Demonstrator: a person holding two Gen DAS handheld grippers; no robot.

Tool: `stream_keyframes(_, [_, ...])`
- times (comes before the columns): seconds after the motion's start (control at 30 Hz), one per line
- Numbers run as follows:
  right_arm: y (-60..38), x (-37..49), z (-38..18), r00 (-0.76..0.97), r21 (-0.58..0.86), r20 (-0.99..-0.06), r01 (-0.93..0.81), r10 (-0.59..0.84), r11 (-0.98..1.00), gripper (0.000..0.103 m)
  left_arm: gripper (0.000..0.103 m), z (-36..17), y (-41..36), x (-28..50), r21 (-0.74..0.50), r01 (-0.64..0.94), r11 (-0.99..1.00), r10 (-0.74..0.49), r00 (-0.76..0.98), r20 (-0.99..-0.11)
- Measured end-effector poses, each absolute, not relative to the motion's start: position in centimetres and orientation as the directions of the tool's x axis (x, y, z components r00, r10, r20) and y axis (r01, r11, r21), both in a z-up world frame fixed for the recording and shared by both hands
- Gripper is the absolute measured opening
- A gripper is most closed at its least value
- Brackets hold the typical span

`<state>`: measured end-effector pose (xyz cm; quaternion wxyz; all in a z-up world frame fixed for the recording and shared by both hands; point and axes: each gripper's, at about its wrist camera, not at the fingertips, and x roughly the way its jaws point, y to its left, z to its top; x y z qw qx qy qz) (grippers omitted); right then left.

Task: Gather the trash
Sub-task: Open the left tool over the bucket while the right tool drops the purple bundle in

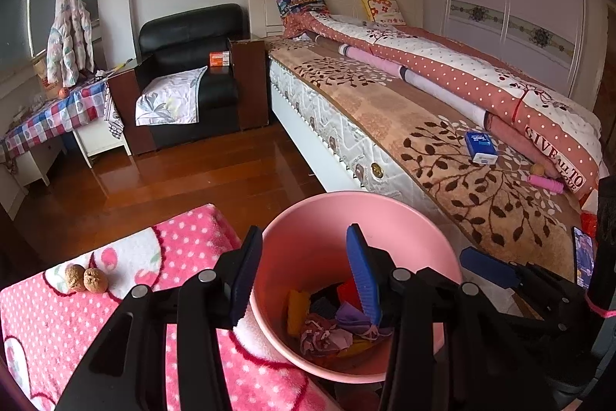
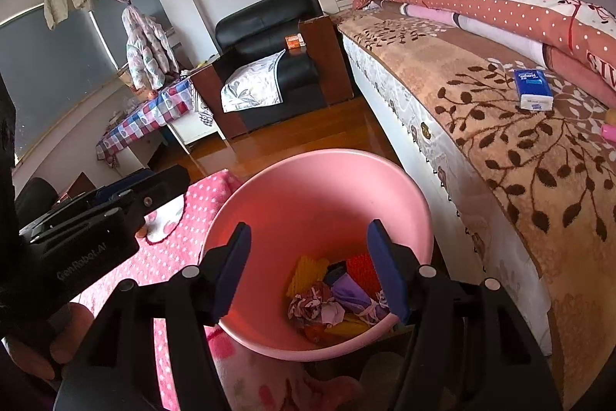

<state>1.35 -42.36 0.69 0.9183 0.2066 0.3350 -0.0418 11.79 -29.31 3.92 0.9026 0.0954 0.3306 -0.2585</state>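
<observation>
Both of my grippers have their jaws spread with nothing pinched between them: the left gripper straddles the near-left rim of the pink bin, one finger outside and one inside, and the right gripper hangs over the bin's mouth. The trash lies at the bottom of the bin: a loose heap of crumpled scraps, yellow, red, purple and a pink-and-white patterned wad, light and soft by the look of it. The bin stands between the pink dotted blanket and the bed.

Risks, as I judge them: my left finger inside the rim could catch the wall on withdrawal and tip the bin, spilling the heap. The two walnuts left of the bin may be overlooked, or roll if nudged.
</observation>
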Motion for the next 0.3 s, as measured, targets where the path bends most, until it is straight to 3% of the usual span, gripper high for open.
stream_keyframes(0.3, [-42.23,1.37,0.67,0.772,0.349,-0.633,0.217,0.059,0.912,0.063,0.045,3.90,-29.11,11.86,-0.005,0.521,0.854,-0.397,0.644,-0.654])
